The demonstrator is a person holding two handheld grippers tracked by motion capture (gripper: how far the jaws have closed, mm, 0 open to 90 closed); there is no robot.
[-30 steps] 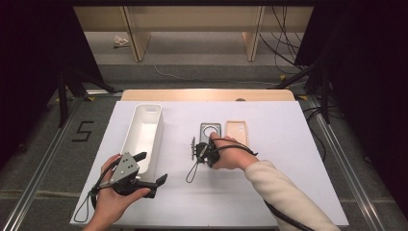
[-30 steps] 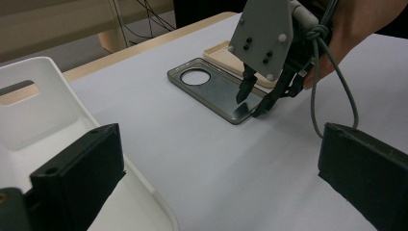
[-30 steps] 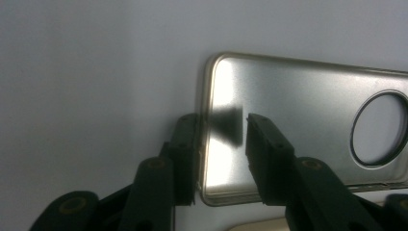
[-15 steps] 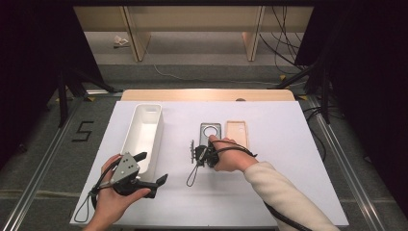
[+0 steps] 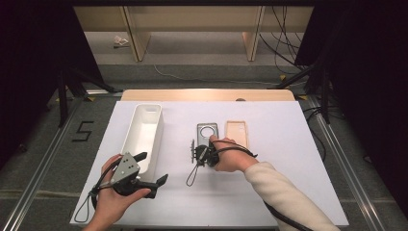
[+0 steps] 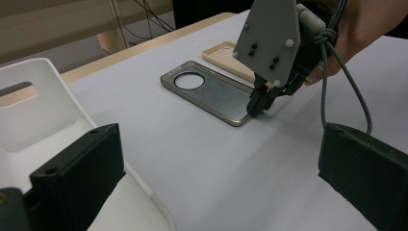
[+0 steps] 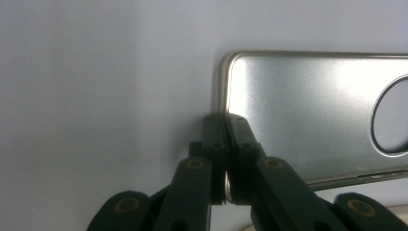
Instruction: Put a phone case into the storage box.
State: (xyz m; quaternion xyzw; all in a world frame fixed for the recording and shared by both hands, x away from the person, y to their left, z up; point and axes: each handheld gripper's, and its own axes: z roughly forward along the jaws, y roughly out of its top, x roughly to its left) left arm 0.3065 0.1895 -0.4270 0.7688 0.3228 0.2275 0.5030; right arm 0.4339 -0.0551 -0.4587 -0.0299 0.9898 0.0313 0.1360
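While left gripper (image 5: 151, 183) jaws gape, right gripper (image 7: 225, 126) jaws pinch one silver case (image 7: 308, 110) beside one beige case (image 5: 236, 133).

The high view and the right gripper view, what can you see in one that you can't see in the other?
The high view takes in the whole table: the white bin, the beige case, the left tongs standing open, and both hands. The right gripper view gets in close: the right tongs have just closed and pinch the rim at a corner of the grey phone case, with its round camera hole cut off at the picture's edge. Both views have the grey case and the right tongs on the white table.
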